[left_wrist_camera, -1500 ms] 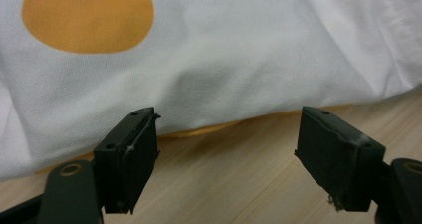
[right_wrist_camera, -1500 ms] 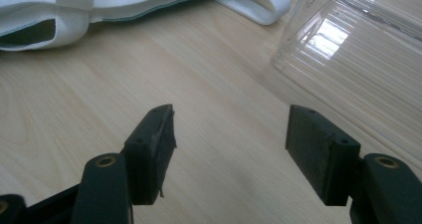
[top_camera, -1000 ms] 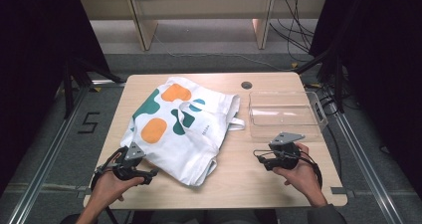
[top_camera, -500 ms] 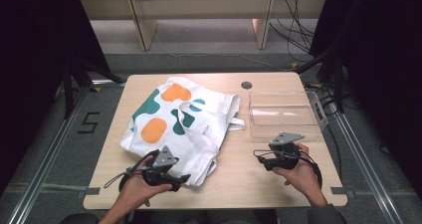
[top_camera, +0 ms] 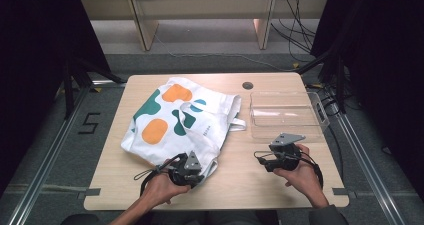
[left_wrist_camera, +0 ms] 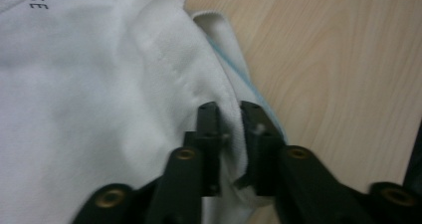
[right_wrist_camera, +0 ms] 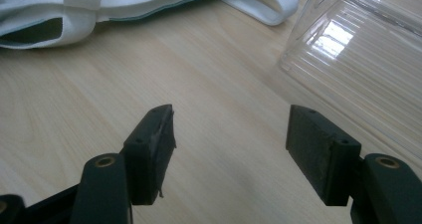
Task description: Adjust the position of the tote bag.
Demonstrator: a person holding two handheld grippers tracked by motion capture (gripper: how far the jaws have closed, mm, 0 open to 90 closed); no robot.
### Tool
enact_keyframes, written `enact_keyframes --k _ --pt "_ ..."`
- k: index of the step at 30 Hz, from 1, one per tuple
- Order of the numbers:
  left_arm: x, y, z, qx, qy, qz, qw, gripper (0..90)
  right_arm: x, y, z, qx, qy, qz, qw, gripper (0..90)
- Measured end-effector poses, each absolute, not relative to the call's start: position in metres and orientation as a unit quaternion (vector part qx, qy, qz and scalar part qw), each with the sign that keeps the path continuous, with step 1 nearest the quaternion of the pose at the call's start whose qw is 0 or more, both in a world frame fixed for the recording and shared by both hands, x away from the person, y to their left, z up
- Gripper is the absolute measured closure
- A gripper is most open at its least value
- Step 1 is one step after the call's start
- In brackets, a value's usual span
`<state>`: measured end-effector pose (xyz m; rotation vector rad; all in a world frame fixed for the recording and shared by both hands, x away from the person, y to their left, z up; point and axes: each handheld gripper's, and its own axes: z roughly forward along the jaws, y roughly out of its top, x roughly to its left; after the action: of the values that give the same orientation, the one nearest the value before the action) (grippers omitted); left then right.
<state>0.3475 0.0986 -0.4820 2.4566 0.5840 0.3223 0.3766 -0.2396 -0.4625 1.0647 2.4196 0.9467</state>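
A white tote bag (top_camera: 175,120) with orange and green shapes lies flat on the left half of the wooden table (top_camera: 240,185). My left gripper (top_camera: 194,171) sits at the bag's near edge. In the left gripper view its jaws have just been closing, and the left gripper (left_wrist_camera: 230,119) now pinches a fold of the bag's white hem (left_wrist_camera: 164,59) between the pads. My right gripper (top_camera: 264,160) rests low over bare wood to the right of the bag. In its own view the right gripper (right_wrist_camera: 231,134) stands open with nothing between the pads.
A clear plastic container (top_camera: 285,115) stands at the back right, and in the right gripper view the container (right_wrist_camera: 358,50) is close ahead on the right. A white bag handle (right_wrist_camera: 268,5) reaches toward it. A dark round grommet (top_camera: 247,85) sits near the far edge.
My left hand slid right along the near side of the table to the bag's near edge, and its jaws went from wide open to pinched on the fabric. The right hand kept still.
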Motion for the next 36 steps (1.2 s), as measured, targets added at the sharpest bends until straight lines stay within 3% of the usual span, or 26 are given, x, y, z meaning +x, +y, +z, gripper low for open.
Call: enact_keyframes --k 2,8,14,19,28,36 --pt "0.348 0.109 -0.48 0.927 0.212 0.119 0.286 86.3 0.377 -0.24 -0.463 0.374 0.85 0.332 0.165 36.4" --pt "0.344 0.151 -0.474 0.934 0.22 0.106 0.263 87.3 0.376 -0.239 -0.463 0.373 0.85 0.334 0.166 36.4" --pt "0.339 0.21 -0.472 0.921 0.273 0.121 0.252 87.2 0.376 -0.232 -0.459 0.362 0.847 0.349 0.171 36.6" --pt "0.341 0.248 -0.47 0.908 0.308 0.171 0.226 86.5 0.389 -0.212 -0.456 0.331 0.853 0.361 0.179 38.1" --pt "0.344 0.267 -0.469 0.897 0.336 0.185 0.219 84.2 0.429 -0.175 -0.461 0.315 0.861 0.349 0.193 41.8" --pt "0.344 0.268 -0.47 0.897 0.333 0.186 0.223 83.5 0.464 -0.139 -0.469 0.291 0.874 0.331 0.206 53.3"
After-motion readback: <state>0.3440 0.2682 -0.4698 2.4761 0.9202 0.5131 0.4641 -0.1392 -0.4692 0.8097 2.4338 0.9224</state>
